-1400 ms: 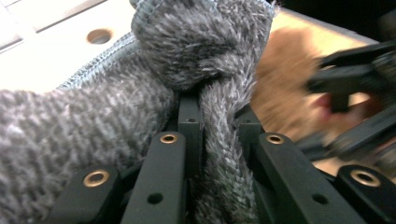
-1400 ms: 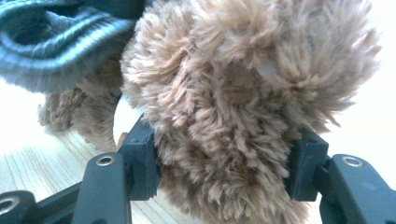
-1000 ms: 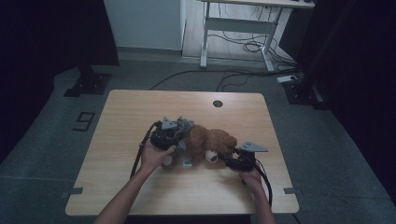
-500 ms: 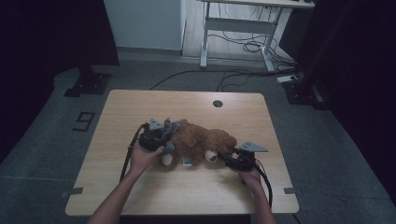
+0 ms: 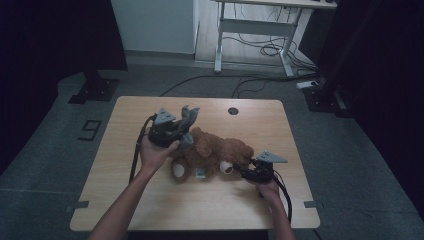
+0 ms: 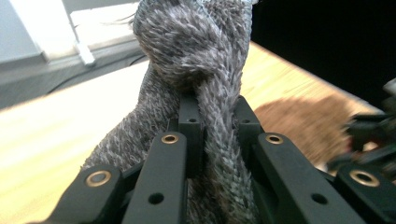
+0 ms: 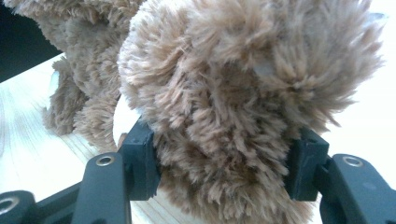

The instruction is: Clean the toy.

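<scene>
1. The left gripper [image 5: 181, 131] is clenched on a grey knitted scarf [image 6: 201, 60], lifted above the wooden table [image 5: 150, 205]; the scarf's lower end is hidden behind the jaws.
2. The brown teddy bear [image 5: 215, 152] lies on its side mid-table.
3. The right gripper [image 5: 240, 170] grasps a furry limb of the bear [image 7: 224, 140]; which limb is unclear.
</scene>
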